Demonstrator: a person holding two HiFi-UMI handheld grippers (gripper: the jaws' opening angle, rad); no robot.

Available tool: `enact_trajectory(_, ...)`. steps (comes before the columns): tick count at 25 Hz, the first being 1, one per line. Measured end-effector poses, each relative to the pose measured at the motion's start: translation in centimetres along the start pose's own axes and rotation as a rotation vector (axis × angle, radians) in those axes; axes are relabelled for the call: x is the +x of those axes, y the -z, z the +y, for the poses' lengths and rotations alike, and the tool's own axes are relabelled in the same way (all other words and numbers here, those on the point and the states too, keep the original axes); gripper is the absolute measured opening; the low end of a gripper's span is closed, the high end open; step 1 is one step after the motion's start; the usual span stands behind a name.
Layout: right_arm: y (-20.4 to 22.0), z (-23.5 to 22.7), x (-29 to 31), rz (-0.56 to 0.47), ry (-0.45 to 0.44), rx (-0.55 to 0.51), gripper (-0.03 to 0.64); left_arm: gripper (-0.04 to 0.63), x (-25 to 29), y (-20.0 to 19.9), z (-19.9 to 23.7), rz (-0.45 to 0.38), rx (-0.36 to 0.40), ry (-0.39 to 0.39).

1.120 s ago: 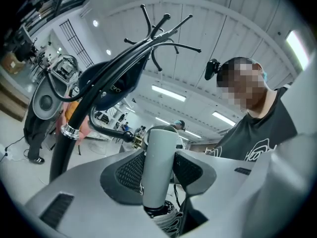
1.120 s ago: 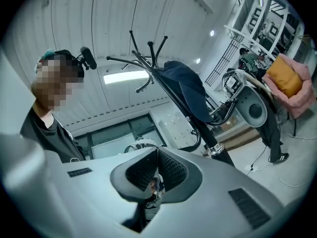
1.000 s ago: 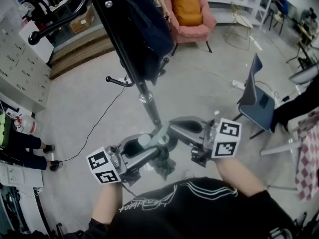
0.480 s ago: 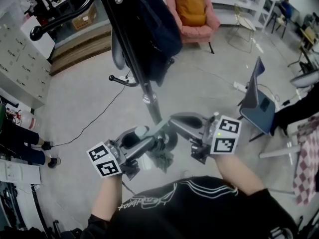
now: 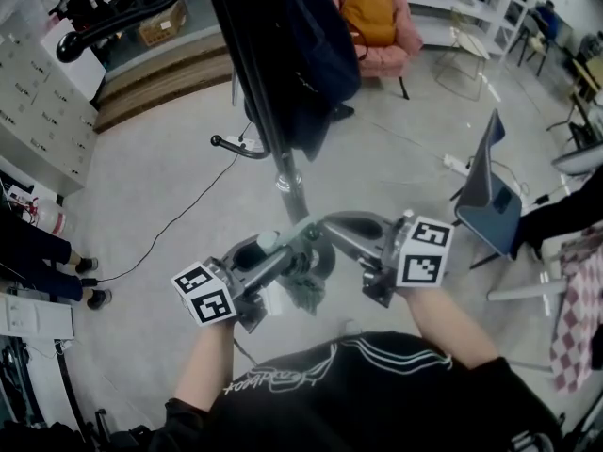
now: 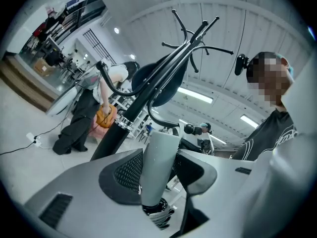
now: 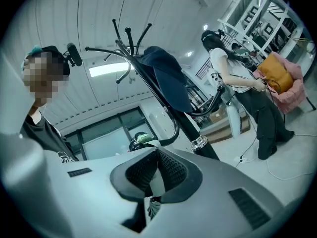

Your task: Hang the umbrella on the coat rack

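A folded umbrella with a pale handle (image 5: pixel 269 243) and grey-green canopy (image 5: pixel 303 295) sits between my two grippers, below the black coat rack (image 5: pixel 256 102). My left gripper (image 5: pixel 283 260) has the handle (image 6: pixel 159 167) between its pads, both still touching it while the jaws are opening. My right gripper (image 5: pixel 320 241) is shut right beside the handle. In the right gripper view its pads (image 7: pixel 168 171) meet, with canopy fabric (image 7: pixel 151 207) just below. Whether they pinch a strap is hidden. A dark navy garment (image 5: pixel 316 55) hangs on the rack.
The rack's lower hook (image 5: pixel 234 146) curls out to the left of the pole. A pink armchair with an orange cushion (image 5: pixel 377 26) stands behind. A blue chair (image 5: pixel 485 196) is at the right. A black cable (image 5: pixel 179 234) crosses the floor. A person (image 7: pixel 247 98) bends over the armchair.
Both grippers have sunk a little with the umbrella and shifted slightly. The rack pole and hanging garment now fill more of the head view's top.
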State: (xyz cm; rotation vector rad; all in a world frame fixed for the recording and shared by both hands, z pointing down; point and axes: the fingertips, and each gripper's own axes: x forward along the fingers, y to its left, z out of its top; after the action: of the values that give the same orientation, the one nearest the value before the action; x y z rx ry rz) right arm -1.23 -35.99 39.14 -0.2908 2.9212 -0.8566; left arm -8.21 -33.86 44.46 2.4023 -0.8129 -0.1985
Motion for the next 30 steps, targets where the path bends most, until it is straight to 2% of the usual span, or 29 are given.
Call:
enact_trajectory(8, 0.7, 0.0, -0.1, 0.012, -0.007, 0.028, 0.018, 0.184, 0.2, 1.2, 1.4, 0.034, 0.026, -0.052)
enact_trajectory(17, 1.5, -0.2, -2.0, 0.000, 0.033, 0.047, 0.018, 0.186, 0.5, 4.3, 2.4, 0.146, 0.140, -0.145)
enact_trajectory(25, 3.2, -1.1, -3.7, -0.026, 0.076, 0.117, 0.018, 0.189, 0.7, 5.1, 4.5, 0.133, 0.084, -0.211)
enact_trajectory(30, 4.6, -1.3, -4.3, -0.008, 0.113, 0.135, 0.018, 0.204, 1.3, 5.4, 4.8, 0.143, 0.090, -0.221)
